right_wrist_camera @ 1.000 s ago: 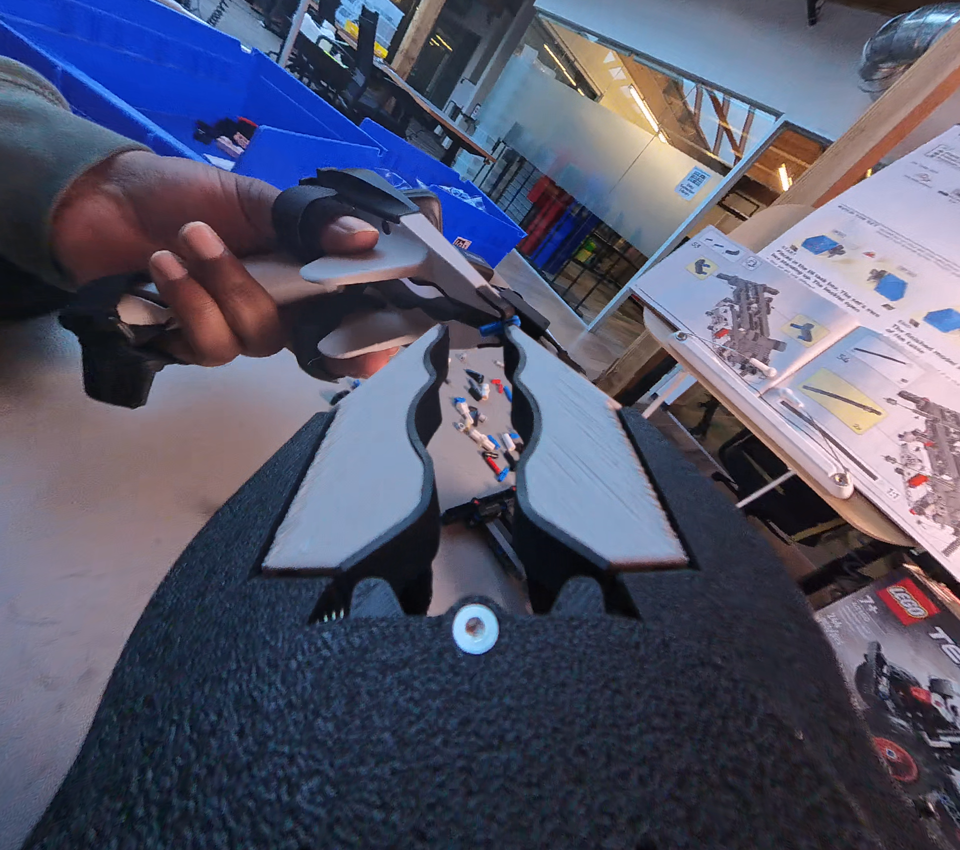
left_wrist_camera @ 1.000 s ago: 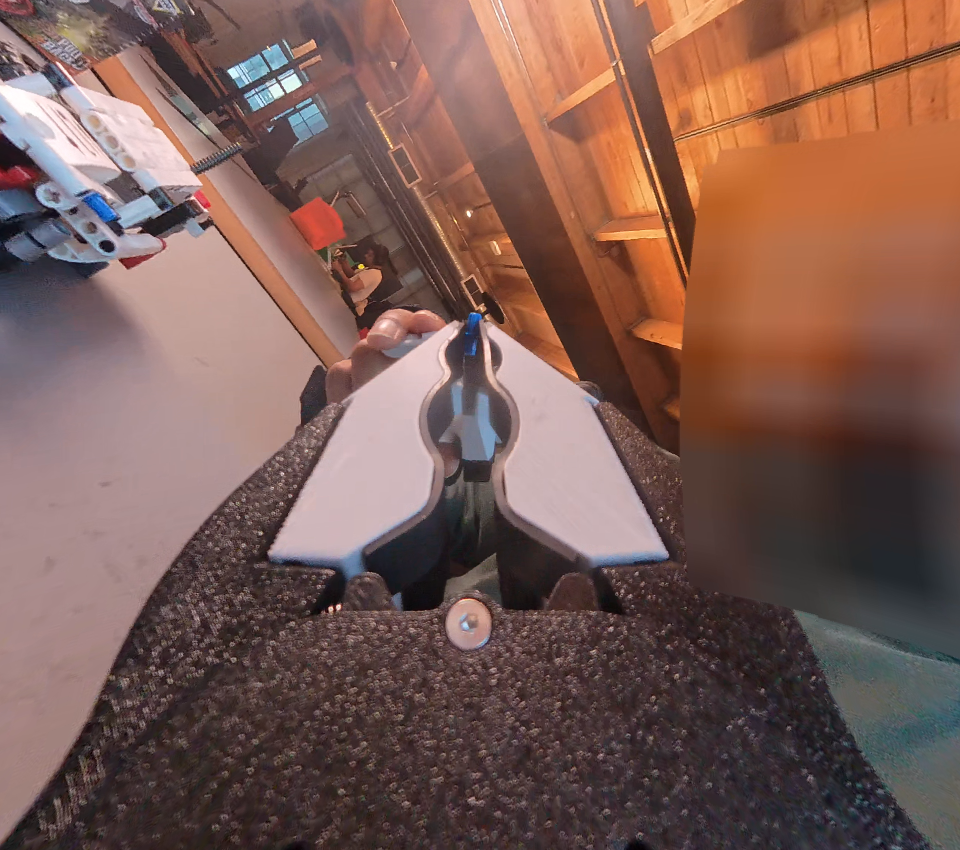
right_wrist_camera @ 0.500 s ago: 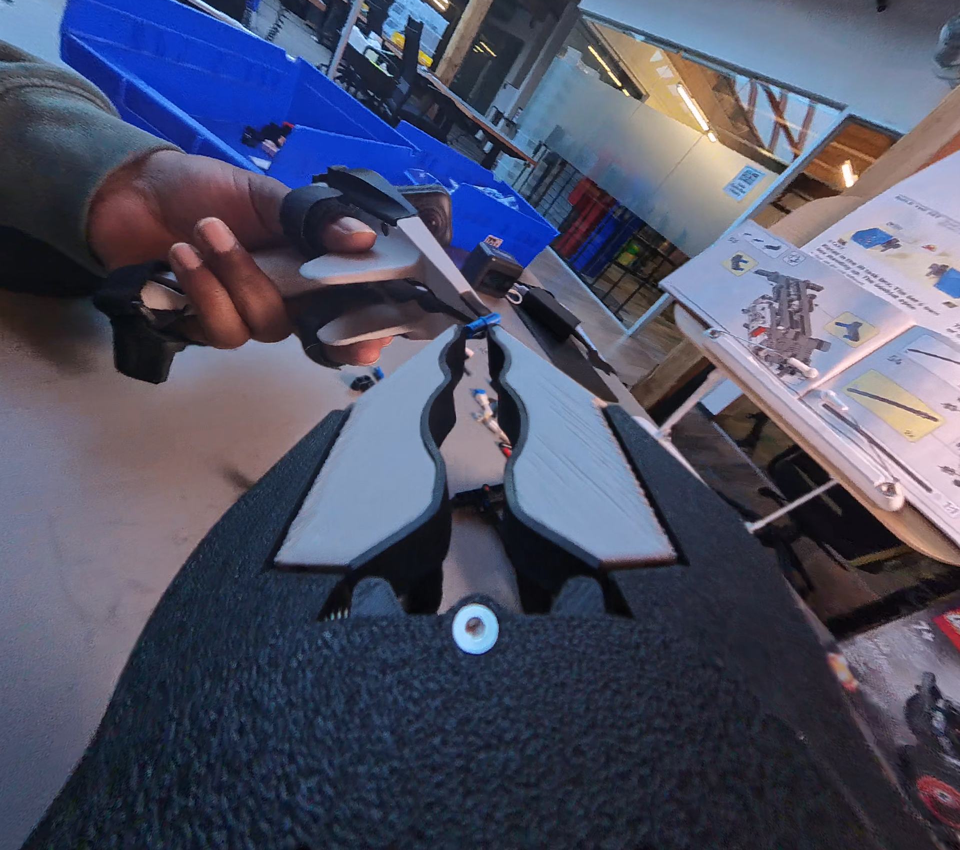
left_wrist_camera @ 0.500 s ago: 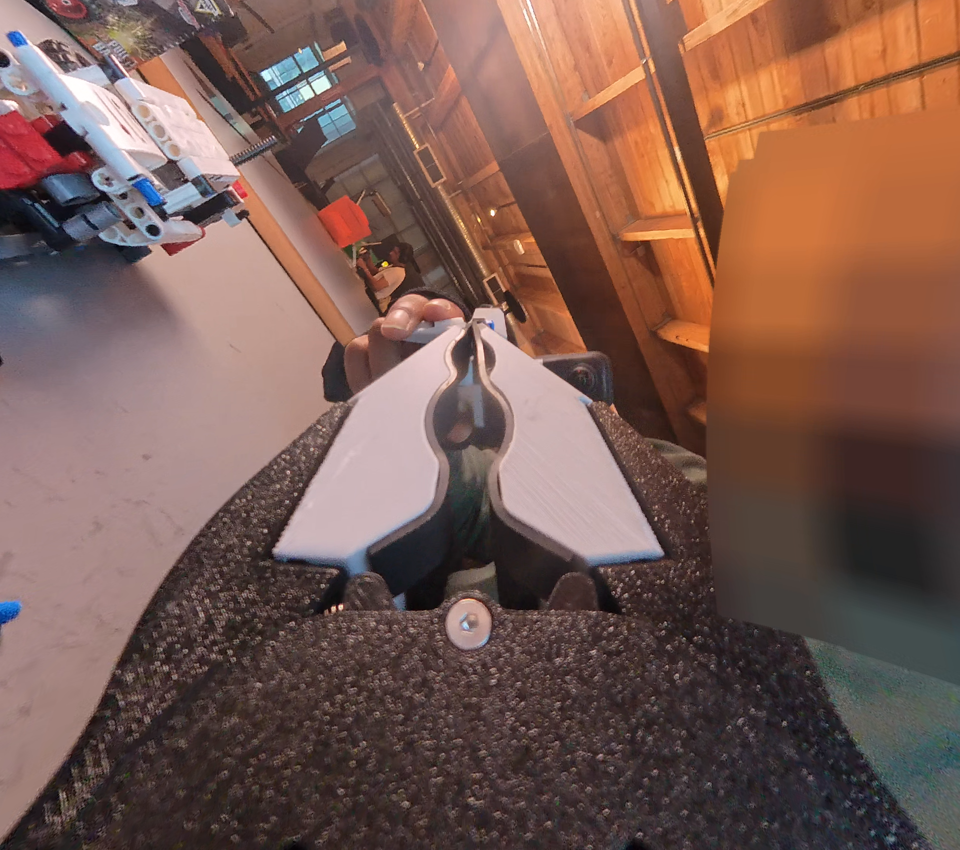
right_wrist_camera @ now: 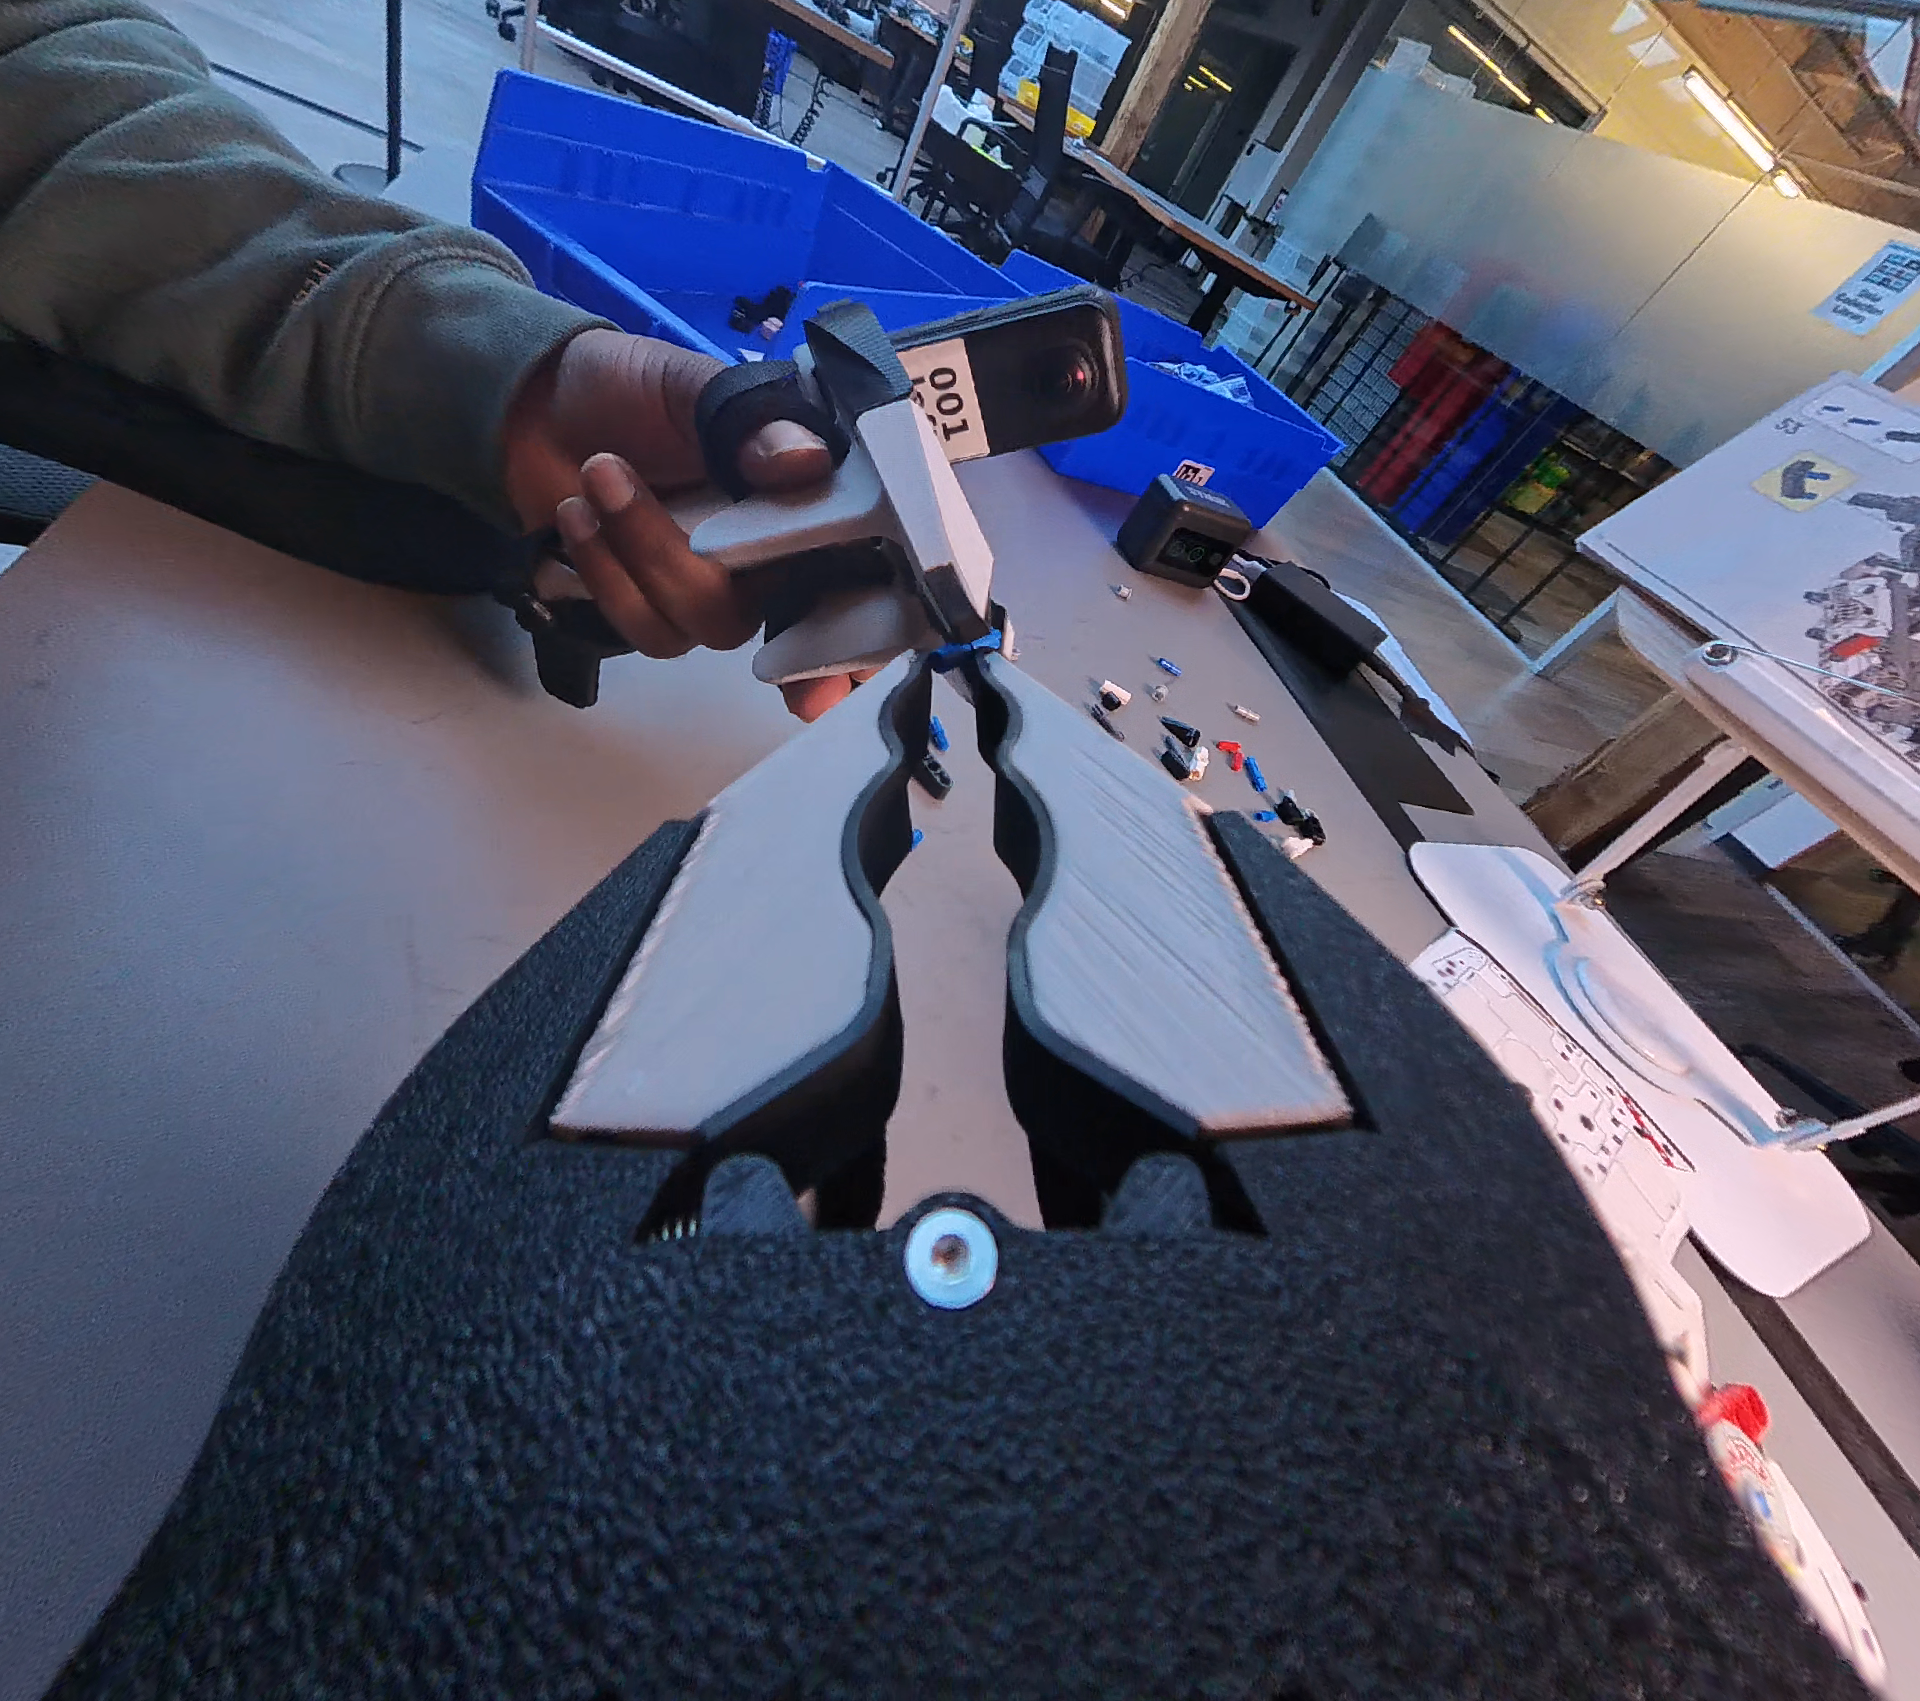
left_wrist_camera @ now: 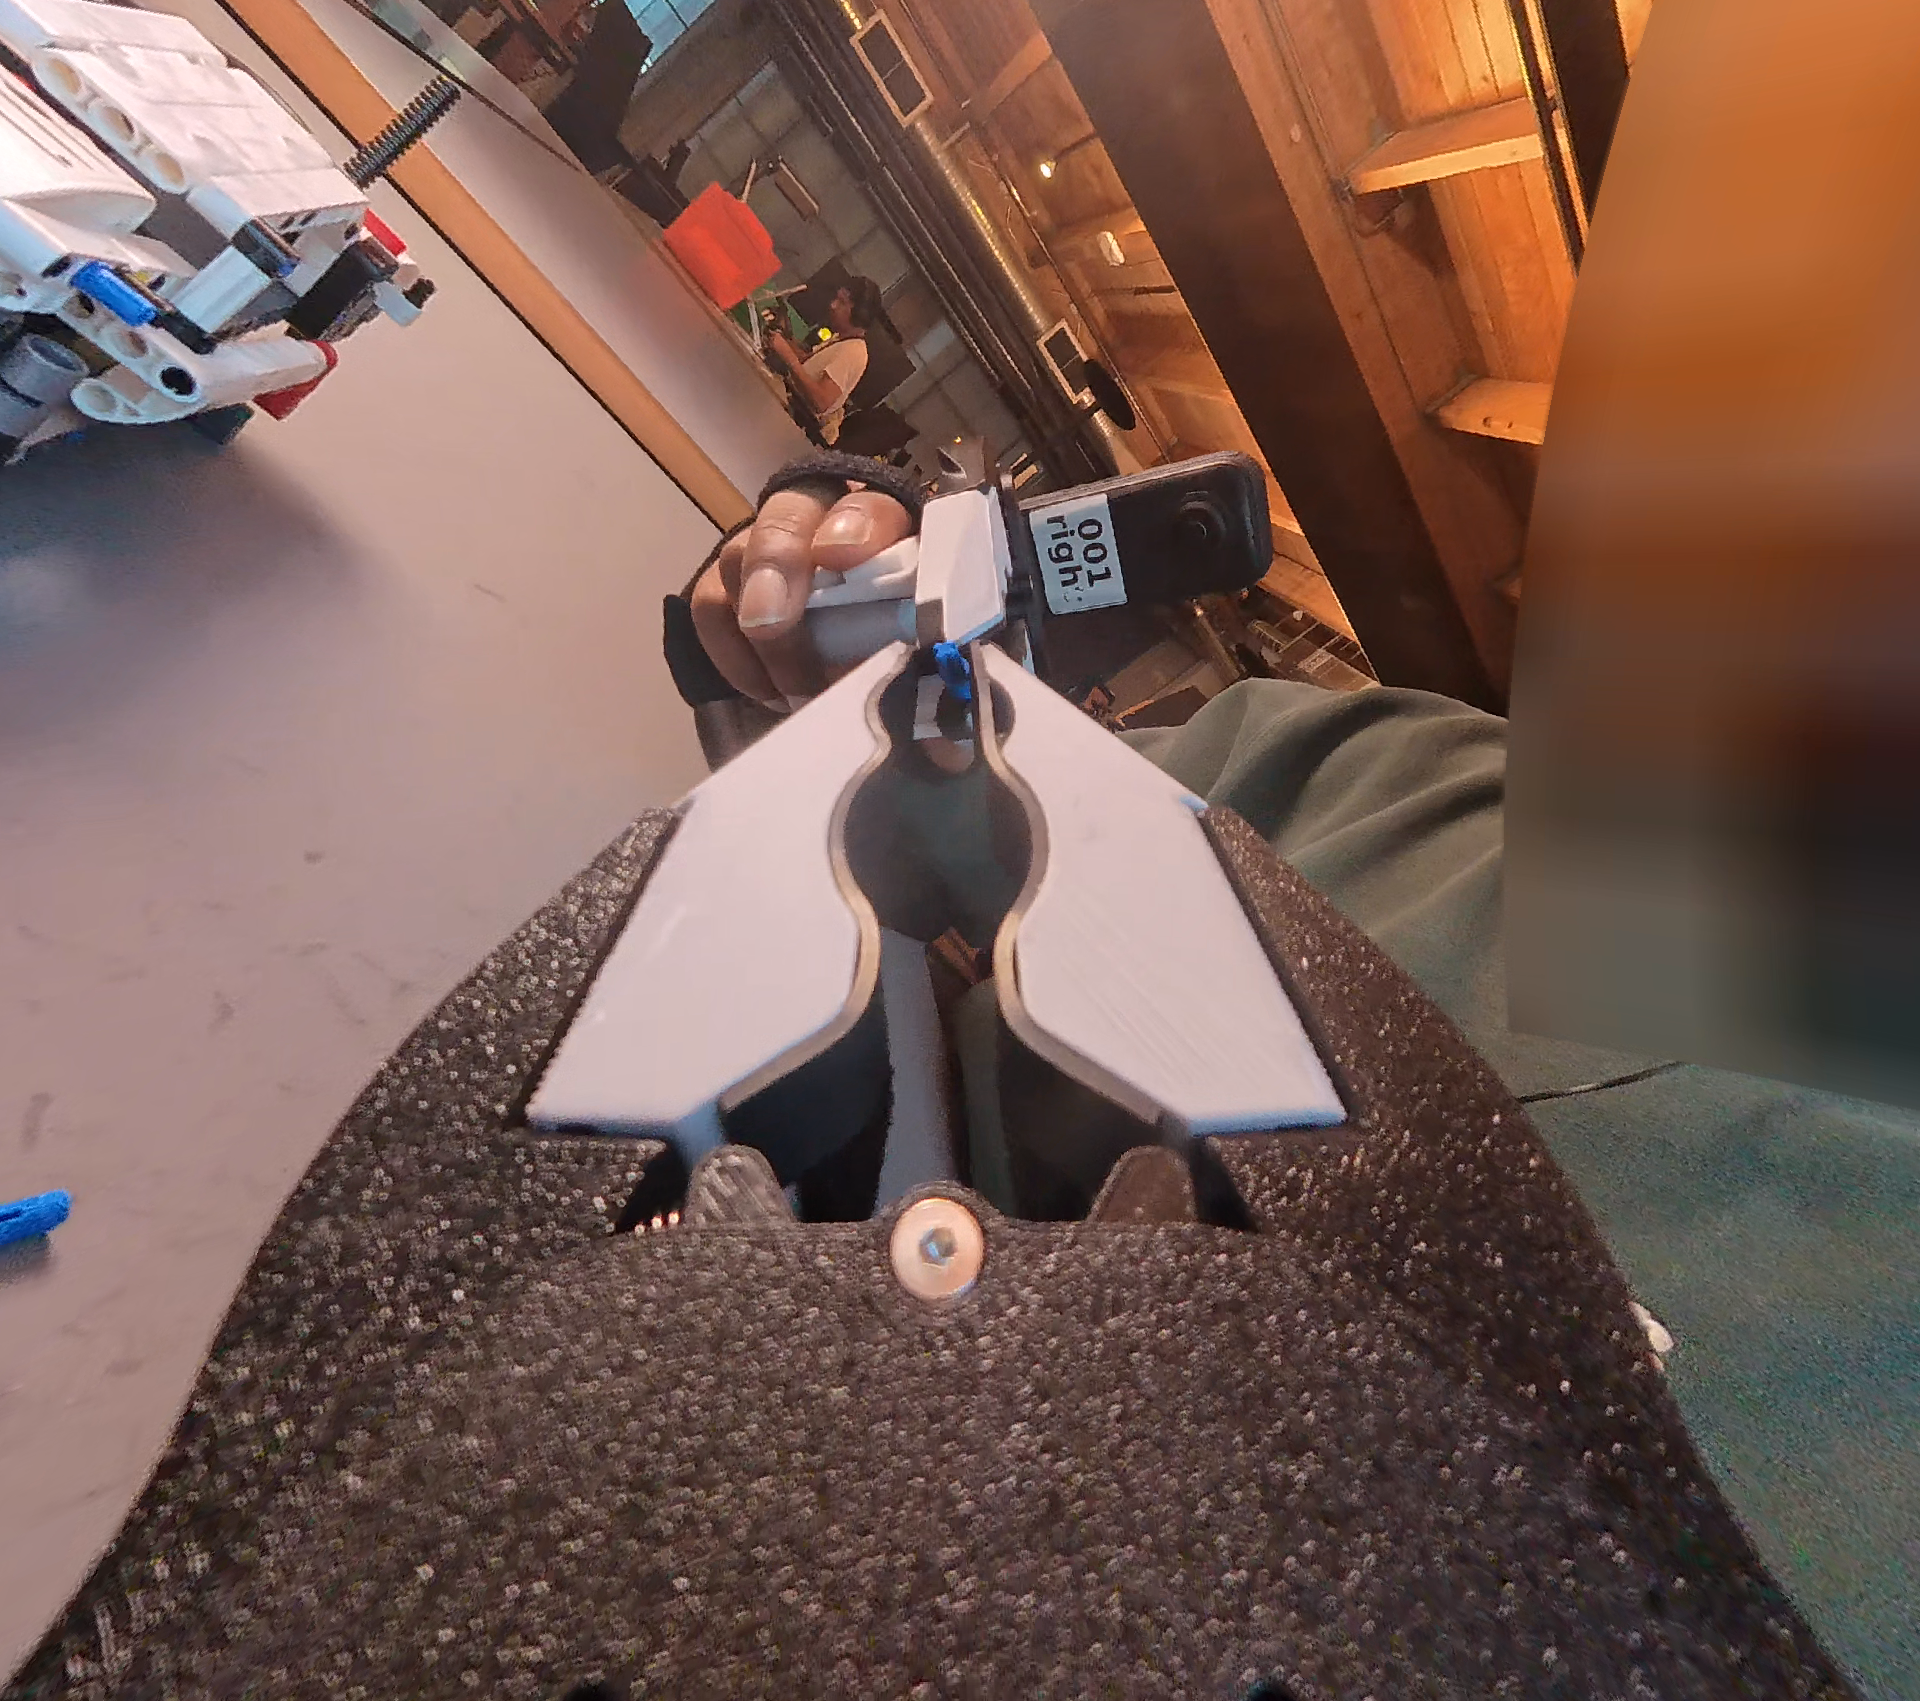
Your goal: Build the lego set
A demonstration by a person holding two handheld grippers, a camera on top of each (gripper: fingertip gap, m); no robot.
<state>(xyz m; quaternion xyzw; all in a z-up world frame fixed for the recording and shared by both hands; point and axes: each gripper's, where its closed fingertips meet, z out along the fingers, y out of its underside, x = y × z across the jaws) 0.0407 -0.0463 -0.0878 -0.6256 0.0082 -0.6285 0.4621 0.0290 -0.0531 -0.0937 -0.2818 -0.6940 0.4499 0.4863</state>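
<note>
A small blue pin (left_wrist_camera: 948, 664) sits right at the tips of my left gripper (left_wrist_camera: 940, 659), whose jaws are closed on it, with a small pale piece just behind it. My right gripper (right_wrist_camera: 954, 659) meets it tip to tip from the opposite side. Its jaws are closed on the same blue pin (right_wrist_camera: 961, 649). Both are held above the grey table (right_wrist_camera: 260, 820). The right gripper also shows in the left wrist view (left_wrist_camera: 961, 560) and the left gripper in the right wrist view (right_wrist_camera: 914, 508), each in a hand. The partly built white model car (left_wrist_camera: 156, 228) stands at the far left.
Loose small pieces (right_wrist_camera: 1195, 737) lie on the table beyond the tips. Blue bins (right_wrist_camera: 727, 197) stand behind. An instruction booklet (right_wrist_camera: 1818, 560) on a stand with a white base (right_wrist_camera: 1621, 1028) is at the right. A small black device (right_wrist_camera: 1184, 545) lies nearby. A loose blue pin (left_wrist_camera: 31, 1220) lies at the left. The tips of both grippers are at nearly the same place.
My right gripper went from open to closed on the blue pin held in my left gripper. Both grippers tilted and shifted while staying tip to tip.
</note>
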